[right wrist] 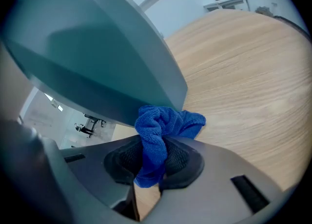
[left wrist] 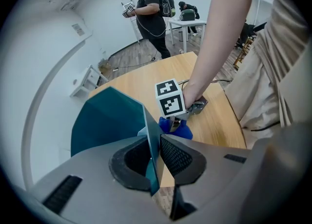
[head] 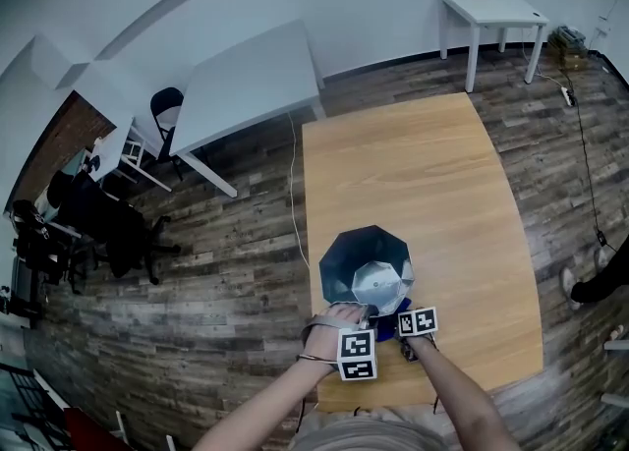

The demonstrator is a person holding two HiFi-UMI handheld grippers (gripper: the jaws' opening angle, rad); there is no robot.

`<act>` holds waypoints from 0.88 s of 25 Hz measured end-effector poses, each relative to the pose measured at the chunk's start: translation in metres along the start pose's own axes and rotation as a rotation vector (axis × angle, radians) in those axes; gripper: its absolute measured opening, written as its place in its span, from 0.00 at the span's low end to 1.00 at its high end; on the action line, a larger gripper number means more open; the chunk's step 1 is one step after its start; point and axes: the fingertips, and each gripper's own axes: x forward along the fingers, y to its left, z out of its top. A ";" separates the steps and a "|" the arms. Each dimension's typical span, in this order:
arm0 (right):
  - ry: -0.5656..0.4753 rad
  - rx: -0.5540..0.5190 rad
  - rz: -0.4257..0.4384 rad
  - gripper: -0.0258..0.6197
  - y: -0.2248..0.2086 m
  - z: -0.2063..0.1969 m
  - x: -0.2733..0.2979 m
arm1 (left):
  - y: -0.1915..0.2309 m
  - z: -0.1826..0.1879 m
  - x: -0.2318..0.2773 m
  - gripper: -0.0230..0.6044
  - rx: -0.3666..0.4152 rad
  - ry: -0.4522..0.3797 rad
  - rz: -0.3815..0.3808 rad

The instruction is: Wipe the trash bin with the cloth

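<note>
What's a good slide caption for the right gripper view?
Right tongs grip a bunched blue cloth at the teal trash bin, over a wooden table.

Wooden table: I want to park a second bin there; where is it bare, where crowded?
Bare: the whole far half of the wooden table beyond the trash bin, and the strip to the bin's right. Crowded: the near edge, where left gripper, right gripper and cloth meet the bin.

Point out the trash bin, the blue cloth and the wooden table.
trash bin (left wrist: pixel 105 118), left gripper view, on its teal outer wall.
blue cloth (right wrist: pixel 163 123), right gripper view, on its bunched middle.
wooden table (head: pixel 413 164), head view, on its bare top.
</note>
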 end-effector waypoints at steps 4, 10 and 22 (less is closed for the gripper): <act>-0.054 -0.031 0.031 0.16 0.019 0.008 -0.036 | 0.007 -0.011 -0.012 0.27 0.071 -0.022 0.043; -0.146 -0.012 0.112 0.16 0.054 0.013 -0.115 | 0.012 -0.056 -0.025 0.35 0.231 0.034 0.053; -0.280 0.017 0.137 0.16 0.103 0.020 -0.201 | 0.004 -0.079 -0.004 0.23 0.348 0.115 0.086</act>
